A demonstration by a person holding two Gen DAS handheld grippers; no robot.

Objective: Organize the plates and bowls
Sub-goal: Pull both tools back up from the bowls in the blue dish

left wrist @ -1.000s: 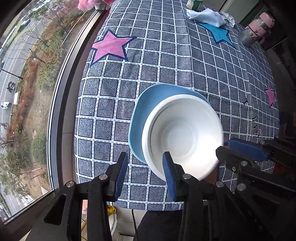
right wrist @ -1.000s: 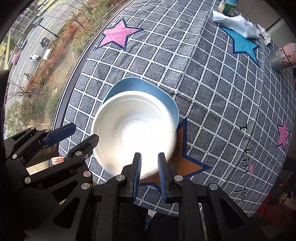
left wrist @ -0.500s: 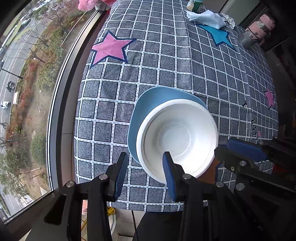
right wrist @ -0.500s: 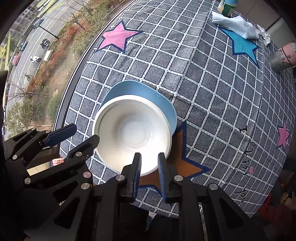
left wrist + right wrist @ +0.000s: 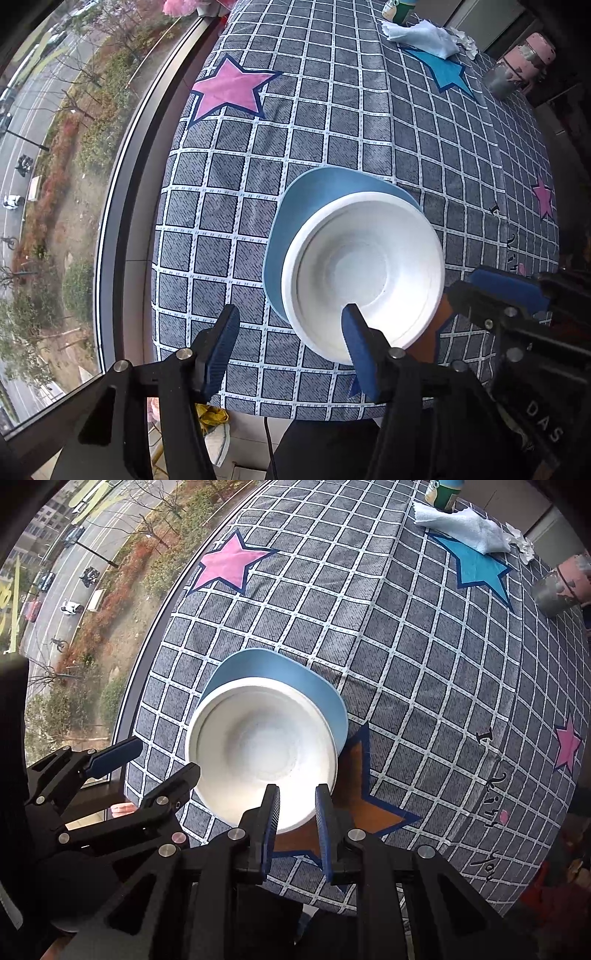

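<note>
A white bowl (image 5: 362,269) (image 5: 258,753) rests in a light blue plate (image 5: 310,199) (image 5: 266,664) on the checked tablecloth, near the table's front edge. My left gripper (image 5: 290,347) (image 5: 147,764) hangs above the bowl's near left rim, pointing down. Its jaws are opening and the pads touch nothing. My right gripper (image 5: 297,819) (image 5: 480,286) hangs over the bowl's near right rim and an orange star print. Only a narrow gap separates its pads, and nothing is pressed between them.
The table's left side runs along a window (image 5: 122,184) with a street far below. At the far end lie a blue cloth (image 5: 424,31) (image 5: 469,528), a green-lidded jar (image 5: 443,491) and a metal and pink container (image 5: 517,70). The tablecloth's front edge (image 5: 295,410) drops off just under the grippers.
The bowl, blurred and larger a second ago, has dropped and settled still in the blue plate. My left jaws stand wider apart. The right gripper looks the same.
</note>
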